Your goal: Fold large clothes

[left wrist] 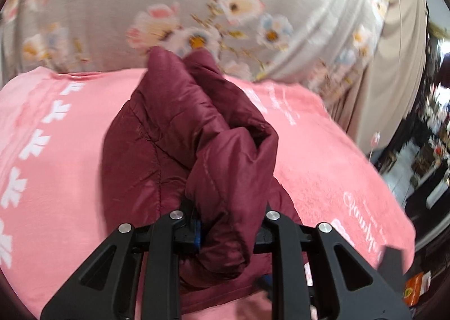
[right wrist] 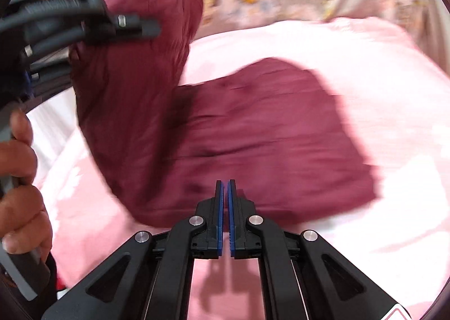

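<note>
Now | left tongs (left wrist: 229, 232) grasping maroon jacket (left wrist: 180, 137) | right tongs (right wrist: 225, 202) clenched, empty

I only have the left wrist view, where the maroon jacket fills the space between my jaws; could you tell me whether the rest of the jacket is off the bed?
Observer: No. In the right wrist view most of the maroon jacket lies flat on the pink blanket; only one part is lifted by the left gripper.
Operator: Thank you. Is the right gripper holding any of it?
Observer: No. The right gripper is shut with nothing between its jaws, just short of the jacket's near edge.
Operator: Can you see what carries my gripper?
Observer: Yes, a hand grips its handle at the left edge of the right wrist view.
</note>
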Demonstrator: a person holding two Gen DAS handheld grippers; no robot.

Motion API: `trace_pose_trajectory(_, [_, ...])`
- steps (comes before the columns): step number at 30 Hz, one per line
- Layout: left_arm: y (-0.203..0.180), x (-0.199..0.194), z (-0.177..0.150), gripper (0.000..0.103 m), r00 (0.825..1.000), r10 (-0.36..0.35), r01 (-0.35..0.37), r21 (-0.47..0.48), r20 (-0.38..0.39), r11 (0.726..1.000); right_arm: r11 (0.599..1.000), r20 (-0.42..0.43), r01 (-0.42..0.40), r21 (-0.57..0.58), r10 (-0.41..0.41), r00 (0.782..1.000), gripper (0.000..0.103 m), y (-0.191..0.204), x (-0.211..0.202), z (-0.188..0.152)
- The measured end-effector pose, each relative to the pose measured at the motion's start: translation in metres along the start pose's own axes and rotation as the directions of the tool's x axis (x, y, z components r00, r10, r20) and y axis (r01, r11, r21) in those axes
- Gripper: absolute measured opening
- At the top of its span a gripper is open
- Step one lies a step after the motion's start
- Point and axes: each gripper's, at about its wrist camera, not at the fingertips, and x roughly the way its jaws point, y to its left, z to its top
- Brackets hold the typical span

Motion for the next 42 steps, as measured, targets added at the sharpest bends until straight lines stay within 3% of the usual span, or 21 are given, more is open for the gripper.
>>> trace_pose_trajectory(5, [-0.036,0.068,-0.023,0.021,0.989,-0.008,0.010,0.015,-0.145,1.000,0.992,0.012,0.095,0.086,-0.096,0.995,0.008,-0.056,-0.016,-0.006])
trace_pose_trajectory(11, [-0.062,0.112,-0.051,0.023,0.973,0.056,-0.044,0.056,-0.223,0.997,0.981,-0.004,0.117,0.153,-0.118,0.993,0.008,-0.092,-0.019,-0.005])
trace_pose_trajectory(13, [-0.063,0.110,-0.052,0.031,0.973,0.039,-0.029,0.047,-0.229,0.998,0.979,0.000,0.108,0.171,-0.110,0.994,0.008,-0.099,-0.019,0.000])
trace_pose_trajectory(15, [-0.061,0.096,-0.045,0.053,0.971,-0.044,0.043,-0.008,-0.234,0.999,0.980,0.011,0.097,0.172,-0.100,0.995,0.008,-0.105,-0.019,0.009])
trace_pose_trajectory(16, [-0.056,0.083,-0.036,0.058,0.970,-0.100,0.090,-0.057,-0.219,0.994,0.981,0.019,0.092,0.170,-0.097,0.995,0.009,-0.106,-0.021,0.014])
trace_pose_trajectory(17, [-0.050,0.064,-0.025,0.066,0.974,-0.148,0.133,-0.098,-0.171,0.986,0.982,0.028,0.084,0.171,-0.090,0.996,0.011,-0.108,-0.021,0.020])
trace_pose_trajectory(19, [-0.037,0.024,-0.002,0.079,0.982,-0.180,0.172,-0.126,-0.050,0.977,0.982,0.051,0.059,0.180,-0.070,0.996,0.015,-0.111,-0.021,0.037])
trace_pose_trajectory(21, [-0.022,-0.004,0.018,0.085,0.990,-0.135,0.140,-0.144,0.041,0.980,0.981,0.086,0.019,0.193,-0.036,0.996,0.024,-0.114,-0.024,0.058])
trace_pose_trajectory(23, [0.002,-0.026,0.040,0.085,0.995,0.009,0.008,-0.175,0.099,0.985,0.981,0.114,-0.013,0.196,-0.010,0.993,0.028,-0.110,-0.024,0.082])
trace_pose_trajectory(25, [0.024,-0.036,0.055,0.085,0.977,0.169,-0.140,-0.211,0.127,0.967,0.976,0.142,-0.076,0.203,0.047,0.989,0.039,-0.103,-0.022,0.111])
trace_pose_trajectory(27, [0.046,-0.035,0.070,0.085,0.947,0.297,-0.261,-0.249,0.123,0.933,0.966,0.153,-0.122,0.227,0.088,0.984,0.061,-0.095,-0.012,0.143])
trace_pose_trajectory(32, [0.075,-0.003,0.089,0.085,0.922,0.385,-0.361,-0.264,0.045,0.895,0.959,0.074,-0.107,0.263,0.090,0.993,0.068,-0.073,0.044,0.203])
trace_pose_trajectory(37, [0.094,0.044,0.090,0.085,0.937,0.342,-0.348,-0.284,-0.073,0.893,0.912,-0.100,-0.055,0.407,0.104,0.990,0.067,-0.078,0.112,0.210])
trace_pose_trajectory(38, [0.096,0.049,0.086,0.085,0.938,0.336,-0.346,-0.284,-0.085,0.894,0.915,-0.128,-0.040,0.401,0.100,0.987,0.056,-0.075,0.122,0.208])
trace_pose_trajectory(39, [0.095,0.057,0.086,0.084,0.937,0.335,-0.349,-0.283,-0.099,0.893,0.920,-0.135,-0.041,0.389,0.101,0.986,0.022,-0.073,0.126,0.206])
trace_pose_trajectory(40, [0.092,0.065,0.087,0.084,0.933,0.342,-0.359,-0.272,-0.109,0.893,0.926,-0.149,-0.038,0.376,0.101,0.984,0.010,-0.071,0.131,0.204])
trace_pose_trajectory(42, [0.087,0.076,0.088,0.084,0.930,0.345,-0.367,-0.246,-0.126,0.897,0.921,-0.144,-0.055,0.385,0.119,0.982,0.006,-0.075,0.131,0.199])
